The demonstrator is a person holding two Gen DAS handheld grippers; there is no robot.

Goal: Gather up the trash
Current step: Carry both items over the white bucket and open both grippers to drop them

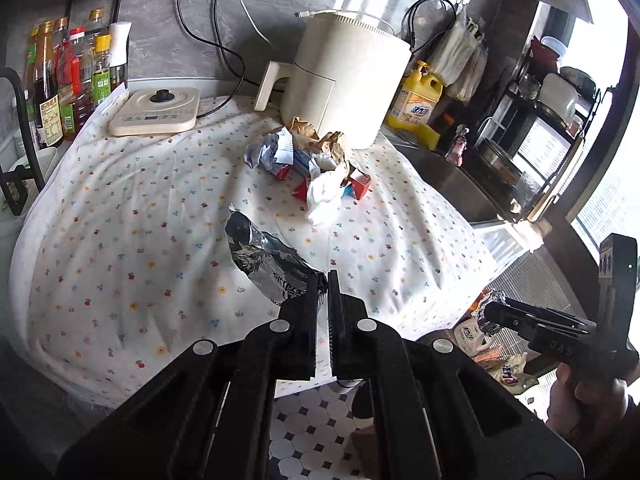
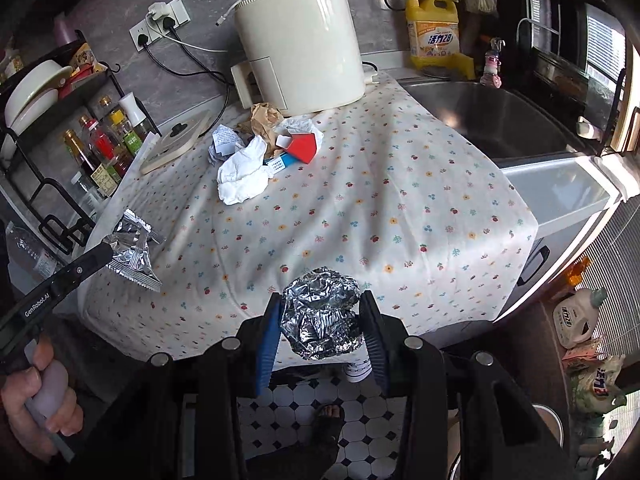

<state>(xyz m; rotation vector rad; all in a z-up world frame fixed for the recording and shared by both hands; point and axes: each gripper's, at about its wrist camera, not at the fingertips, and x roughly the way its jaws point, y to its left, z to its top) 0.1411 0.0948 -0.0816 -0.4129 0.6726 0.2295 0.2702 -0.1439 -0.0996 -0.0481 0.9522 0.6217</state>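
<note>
Detergent — "活力28" (gripper arm: "GenRobot.AI").

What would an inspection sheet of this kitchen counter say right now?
Surface: floral cloth covers the counter.
Job's things: foil ball in right gripper; silver wrapper in left gripper; trash pile near the back.
Clutter: cream appliance, flat cooker, sauce bottles, detergent jug.
Grippers: both shut on trash.
Cables: black cords from wall sockets.
Surroundings: sink, tiled floor.
</note>
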